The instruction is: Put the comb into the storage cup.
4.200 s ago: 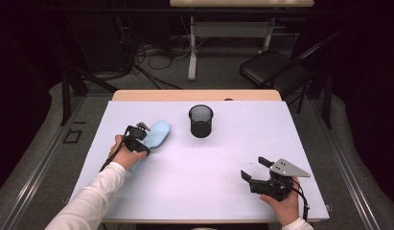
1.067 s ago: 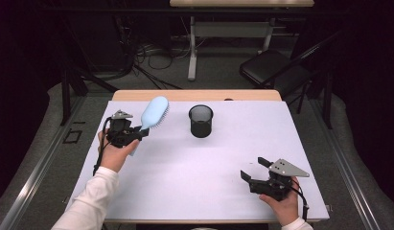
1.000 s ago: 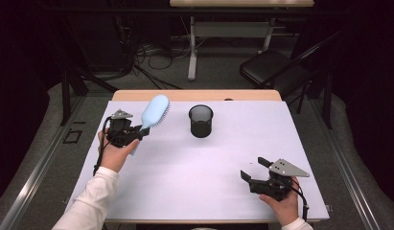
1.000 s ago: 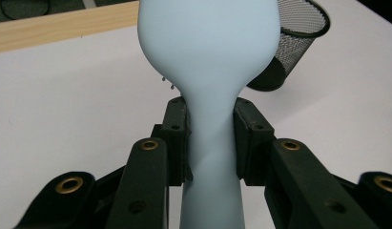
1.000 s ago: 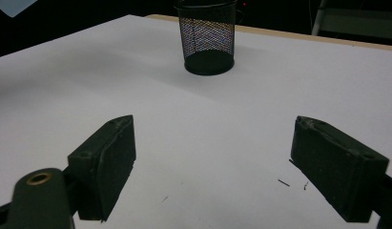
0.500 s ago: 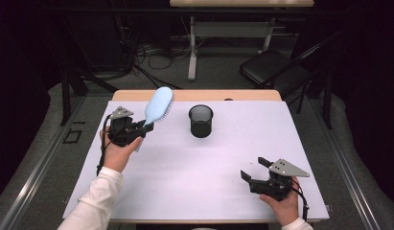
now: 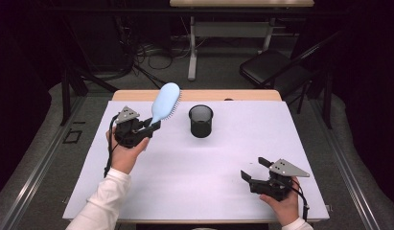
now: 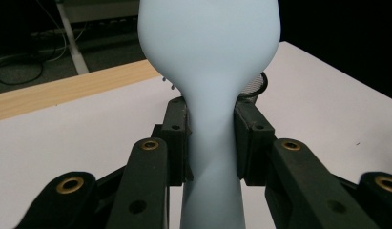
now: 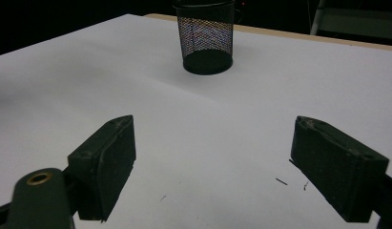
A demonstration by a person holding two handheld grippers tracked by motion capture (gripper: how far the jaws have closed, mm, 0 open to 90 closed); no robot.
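At a white-covered table [image 7: 199, 187], a person's left gripper [image 7: 154, 125] pinches the narrow handle of a pale blue hairbrush [image 7: 165, 102], its two black pads pressed against either side of the neck, as the left gripper view [image 8: 211, 138] makes plain. Seen from the high view, the brush is held off the table at about ten o'clock from the table's middle, its oval head tilted up and away toward one o'clock from the gripper, bristles facing the right side. A black mesh cup [image 7: 201, 120] stands upright on the table just to the brush's three o'clock, apart from it; in the left gripper view its rim [image 8: 260, 83] peeks out behind the brush head at about three o'clock. The right gripper [image 7: 254, 168] rests low at the table's five o'clock corner, held in the person's right hand [image 7: 281, 203], well apart from cup and brush. Its fingers stand spread wide with nothing between them, and the right gripper view shows bare tabletop in the gap [image 9: 212, 157], with the mesh cup [image 9: 205, 36] straight ahead at twelve o'clock.
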